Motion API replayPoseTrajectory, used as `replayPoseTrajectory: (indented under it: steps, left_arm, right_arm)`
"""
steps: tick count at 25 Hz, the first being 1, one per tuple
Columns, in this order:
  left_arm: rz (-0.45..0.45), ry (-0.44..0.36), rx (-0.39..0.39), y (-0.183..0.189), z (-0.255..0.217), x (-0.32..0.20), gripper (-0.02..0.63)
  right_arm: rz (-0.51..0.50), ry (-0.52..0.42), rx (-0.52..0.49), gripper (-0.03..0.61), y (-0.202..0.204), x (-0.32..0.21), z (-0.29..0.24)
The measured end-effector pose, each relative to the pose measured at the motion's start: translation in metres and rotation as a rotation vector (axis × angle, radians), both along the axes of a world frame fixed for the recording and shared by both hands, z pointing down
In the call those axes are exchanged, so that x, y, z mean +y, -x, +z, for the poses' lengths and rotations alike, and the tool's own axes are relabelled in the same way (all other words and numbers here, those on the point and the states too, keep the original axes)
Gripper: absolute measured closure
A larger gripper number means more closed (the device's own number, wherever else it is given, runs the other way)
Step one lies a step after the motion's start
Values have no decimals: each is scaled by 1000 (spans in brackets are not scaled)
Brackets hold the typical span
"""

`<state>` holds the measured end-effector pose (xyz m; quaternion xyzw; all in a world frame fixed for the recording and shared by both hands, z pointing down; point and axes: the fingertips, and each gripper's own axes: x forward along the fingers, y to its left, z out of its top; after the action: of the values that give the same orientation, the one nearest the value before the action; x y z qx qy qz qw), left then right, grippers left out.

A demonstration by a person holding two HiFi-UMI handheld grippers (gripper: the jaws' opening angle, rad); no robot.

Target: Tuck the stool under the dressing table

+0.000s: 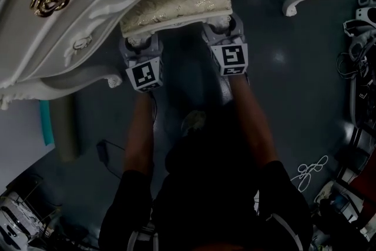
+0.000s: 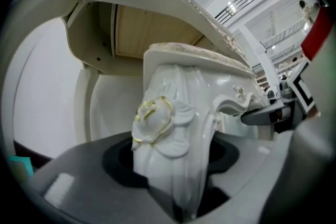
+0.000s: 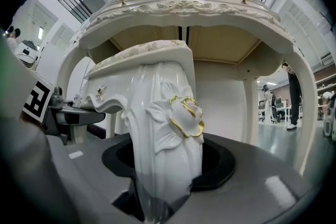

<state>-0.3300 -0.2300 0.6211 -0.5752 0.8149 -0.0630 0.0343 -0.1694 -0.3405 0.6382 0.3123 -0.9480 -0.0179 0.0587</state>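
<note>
two grips, one on each near leg of the stool (image 1: pixel 176 4). left gripper (image 1: pixel 140 44) clamped on the carved white leg (image 2: pixel 163 134) with the gilt rose, jaws held apart by the wood itself; right gripper (image 1: pixel 222 25) clamped the same way on the matching leg (image 3: pixel 168 128). stool at upper centre of the head view, brocade seat partly beneath the scalloped front edge of the dressing table (image 1: pixel 88 3), near edge and both gripped legs outside it. cannot tell whether the stool feet touch the floor (image 1: pixel 282 67).

step in hand, by the look of it: sliding the stool further into the opening. to do it well: keep both grippers level with each other and advance them together, so as not to skew the seat toward either side. aim for the middle of the gap framed in the right gripper view, between the table leg (image 3: pixel 300 113) at right and the one at left. mind the seat top against the underside of the apron; little room there, judging by the left gripper view. hold firm but no harder: glossy lacquer likely slippery, though the raised carving probably helps. settle all feet on the floor before letting go, and stop short of jamming the grippers against the table edge.
</note>
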Motion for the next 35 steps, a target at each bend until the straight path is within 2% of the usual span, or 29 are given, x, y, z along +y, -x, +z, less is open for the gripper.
replayPoseTrajectory:
  steps: [22,32,35]
  left_arm:
    - [-13,59,38,-8,17,9,342]
    - [-29,117,68,-10,25,21,334]
    - [-31,135,77,-11,24,24,331]
  right_arm:
    - [1,12,10,316,-5,3,7]
    - [39,28,68,321,-8,4,11]
    - [45,41,78,294,-13,10,15]
